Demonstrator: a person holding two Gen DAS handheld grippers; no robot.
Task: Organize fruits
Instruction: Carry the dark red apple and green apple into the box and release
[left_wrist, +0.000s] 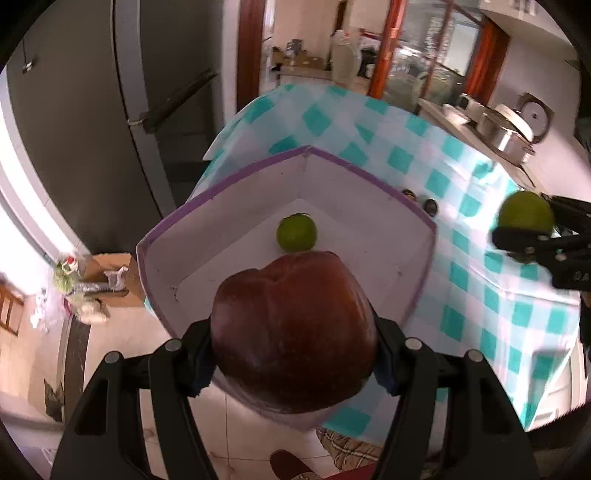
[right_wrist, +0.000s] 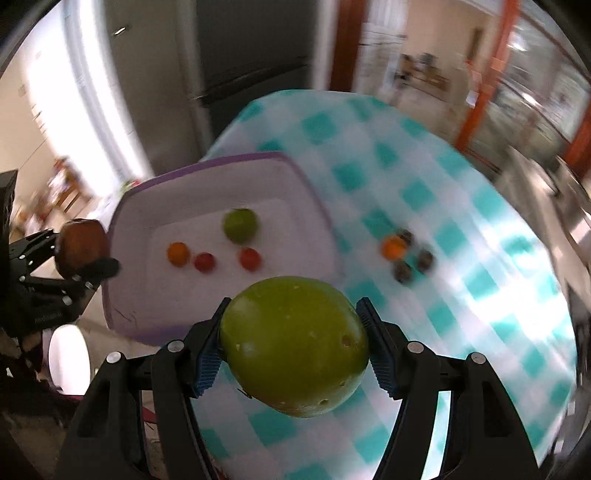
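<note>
My left gripper (left_wrist: 293, 354) is shut on a dark red apple (left_wrist: 293, 332), held above the near edge of a white tray with a purple rim (left_wrist: 373, 175). A small green fruit (left_wrist: 296, 232) lies in the tray. My right gripper (right_wrist: 293, 347) is shut on a large green fruit (right_wrist: 295, 343), held above the checked tablecloth to the right of the tray (right_wrist: 317, 206). In the right wrist view the tray holds a green fruit (right_wrist: 240, 224), an orange one (right_wrist: 178, 253) and two small red ones (right_wrist: 204, 261). The left gripper with the apple (right_wrist: 81, 247) shows at the left.
An orange fruit (right_wrist: 393, 246) and several small dark fruits (right_wrist: 402, 272) lie on the teal and white checked cloth (right_wrist: 461, 206) right of the tray. A dark fridge (left_wrist: 92, 110) stands behind the table. A counter with metal pots (left_wrist: 509, 136) is at the right.
</note>
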